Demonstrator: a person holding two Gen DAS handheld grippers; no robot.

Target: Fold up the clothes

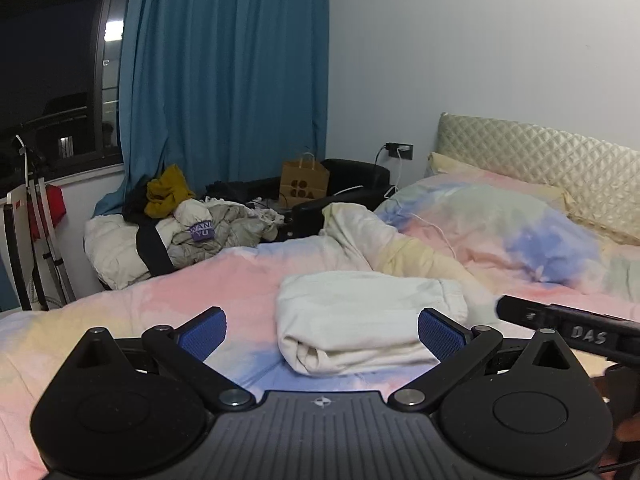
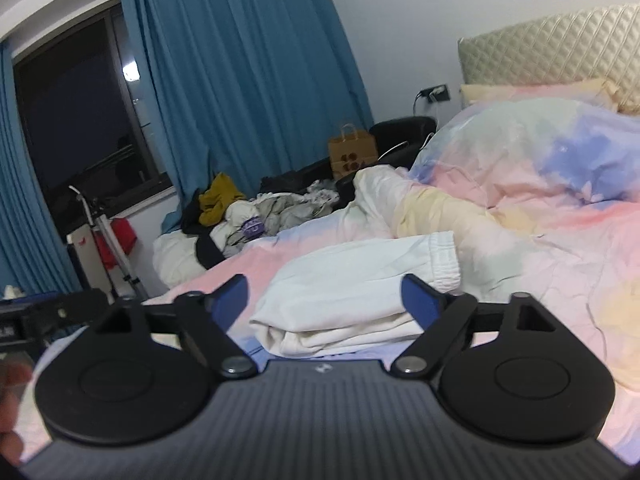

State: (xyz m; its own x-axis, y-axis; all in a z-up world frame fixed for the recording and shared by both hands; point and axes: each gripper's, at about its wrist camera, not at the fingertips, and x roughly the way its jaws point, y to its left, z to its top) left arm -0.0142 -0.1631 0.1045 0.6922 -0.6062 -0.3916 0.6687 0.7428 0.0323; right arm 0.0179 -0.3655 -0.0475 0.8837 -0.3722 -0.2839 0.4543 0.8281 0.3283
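My left hand-held gripper (image 1: 322, 334) and right hand-held gripper (image 2: 326, 300) are both wide open and hold nothing. The white folded clothes (image 1: 360, 316) lie on the bed (image 1: 140, 304) just ahead, looking done.

The left gripper (image 1: 322, 334) stood with its jaws spread wide, the blue pads (image 1: 203, 334) facing each other and pressing on nothing. The right gripper (image 2: 326, 300) was also wide apart and empty, and its black body reached in from the right side of the left claw. Beside the right claw, at its lower left, blurred fingers (image 2: 12, 392) of the person showed.
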